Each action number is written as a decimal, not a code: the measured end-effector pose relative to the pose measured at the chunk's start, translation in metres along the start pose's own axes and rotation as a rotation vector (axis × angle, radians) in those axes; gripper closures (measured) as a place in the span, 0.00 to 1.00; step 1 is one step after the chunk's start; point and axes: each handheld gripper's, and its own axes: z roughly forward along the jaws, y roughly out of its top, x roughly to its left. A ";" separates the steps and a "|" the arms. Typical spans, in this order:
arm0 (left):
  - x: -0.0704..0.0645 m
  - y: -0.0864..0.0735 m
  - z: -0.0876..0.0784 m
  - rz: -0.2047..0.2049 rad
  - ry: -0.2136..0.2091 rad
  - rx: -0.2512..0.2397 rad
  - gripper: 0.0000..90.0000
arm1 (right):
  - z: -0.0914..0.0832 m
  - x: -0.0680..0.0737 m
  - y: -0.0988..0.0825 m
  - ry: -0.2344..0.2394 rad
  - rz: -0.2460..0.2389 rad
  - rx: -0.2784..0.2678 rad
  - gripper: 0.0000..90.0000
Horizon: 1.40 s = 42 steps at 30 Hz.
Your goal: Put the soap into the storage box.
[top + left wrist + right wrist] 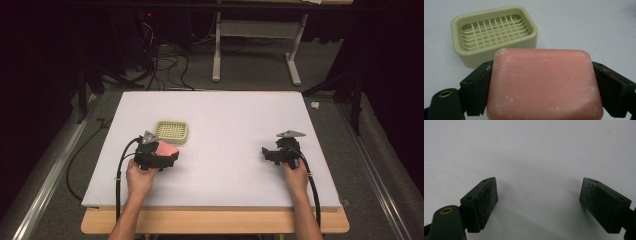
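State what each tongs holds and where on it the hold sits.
Left tongs: pink soap bar, clamped across its two opposite short ends. Right tongs: nothing, jaws apart over the bare white table.

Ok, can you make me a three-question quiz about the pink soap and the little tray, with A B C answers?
1. Where is the soap?
A. In the soap dish
B. Between the left gripper's fingers
C. Lying by the right gripper

2. What colour is the soap dish?
A. Pale green
B. Blue
C. Red

3. How is the right gripper?
A. Shut on the soap
B. Shut on the dish
C. Open, holding nothing

Answers:
1. B: the left gripper has a finger pressed on each side of the soap, with the dish beyond it.
2. A: the dish is pale green with a grid bottom.
3. C: its fingers stand wide apart over the bare white table.
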 end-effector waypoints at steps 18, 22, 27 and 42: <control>0.008 0.018 -0.007 0.001 0.037 -0.030 0.16 | 0.000 0.000 0.000 0.000 -0.003 0.001 0.17; 0.010 0.022 -0.004 -0.003 0.041 -0.026 0.16 | 0.000 0.000 0.000 -0.001 -0.004 0.001 0.18; 0.012 0.029 -0.001 -0.001 0.047 -0.018 0.16 | 0.000 0.000 0.000 0.000 -0.003 0.001 0.18; 0.015 0.051 0.011 0.009 0.109 0.006 0.16 | 0.000 0.000 0.000 0.000 -0.004 0.001 0.18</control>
